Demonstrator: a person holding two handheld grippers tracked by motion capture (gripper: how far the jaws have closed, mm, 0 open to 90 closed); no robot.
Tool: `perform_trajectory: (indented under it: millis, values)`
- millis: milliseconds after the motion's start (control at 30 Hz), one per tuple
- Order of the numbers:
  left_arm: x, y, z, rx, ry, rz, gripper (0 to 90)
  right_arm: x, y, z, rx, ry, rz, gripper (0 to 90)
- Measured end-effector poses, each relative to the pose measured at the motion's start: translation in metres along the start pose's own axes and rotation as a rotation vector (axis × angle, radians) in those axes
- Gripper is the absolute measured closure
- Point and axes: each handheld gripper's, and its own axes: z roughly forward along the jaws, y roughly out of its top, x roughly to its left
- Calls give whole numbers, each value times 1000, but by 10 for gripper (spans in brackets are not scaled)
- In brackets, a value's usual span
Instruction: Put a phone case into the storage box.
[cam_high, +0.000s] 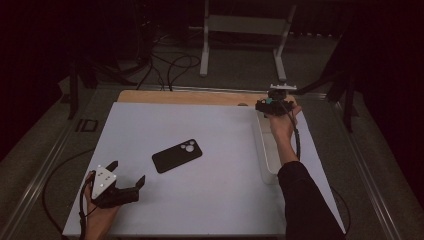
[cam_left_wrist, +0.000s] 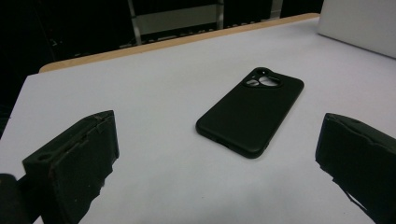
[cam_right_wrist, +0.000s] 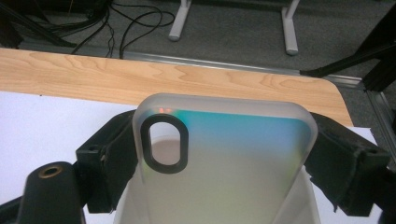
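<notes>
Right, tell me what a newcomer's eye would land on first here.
First, the black phone case lying camera-cutout up in the middle of the white table, alone and untouched. Next, the translucent phone case with an oval black-rimmed cutout, clamped between the right tongs at the table's far right corner, over a white bin. The left tongs sit wide open near the front left, aimed at the black case.

Nothing to read here: no lettering, brand, number or sign shows on the matte black phone case (cam_high: 177, 155) lying on the white surface (cam_high: 210, 200), and none on the frosted translucent phone case with the black oval camera ring (cam_right_wrist: 224, 158). The bare wooden strip (cam_right_wrist: 93, 74) carries no mark either.
</notes>
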Motion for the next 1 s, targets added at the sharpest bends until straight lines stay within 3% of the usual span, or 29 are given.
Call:
perform_trajectory:
  millis: [133, 300, 767, 933, 1000]
  values:
    - [0, 0, 0, -1, 0, -1, 0, -1, 0, 4, 16, 1, 12, 102]
    - [0, 0, 0, -1, 0, -1, 1, -3, 0, 4, 12, 7, 22, 95]
    - [0, 0, 0, -1, 1, 0, 1, -7, 1, -16, -38, 15, 18, 96]
    - [0, 0, -1, 0, 3, -1, 0, -8, 0, -27, -49, 52, 29, 97]
    - [0, 0, -1, 0, 4, -2, 1, -7, -3, -32, -48, 95, 35, 100]
